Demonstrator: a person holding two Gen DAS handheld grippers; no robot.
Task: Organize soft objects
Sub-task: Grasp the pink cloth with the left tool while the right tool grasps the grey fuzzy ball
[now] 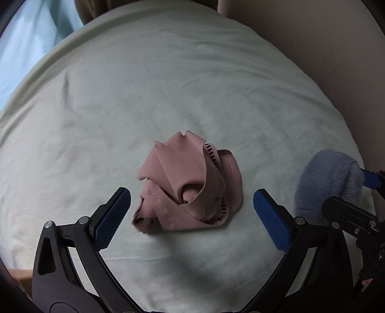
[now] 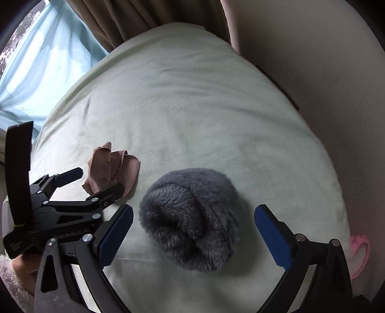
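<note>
One pale green bedsheet [image 1: 168,84] is spread over the whole work surface, and everything else is laid on it. Behind it, two curtains are seen from the right wrist view: one brown curtain [image 2: 134,16] and one light blue curtain [image 2: 41,67]. Two grippers are counted. The left gripper [image 1: 192,210] is held with its jaws spread wide, nothing being clamped between its blue pads [image 1: 113,216]. The right gripper [image 2: 193,237] is likewise held wide apart, and nothing is pinched by it. Two soft objects are counted on the sheet. One grey fluffy sock [image 2: 190,219], bunched into a rounded heap, is found between the right gripper's fingers without being touched by them. One crumpled pink cloth [image 1: 187,185] is found between the left gripper's fingers, lying free, just to the left of the sock. One small pink object [image 2: 359,255] is partly seen at the sheet's right edge; what it is cannot be told.
</note>
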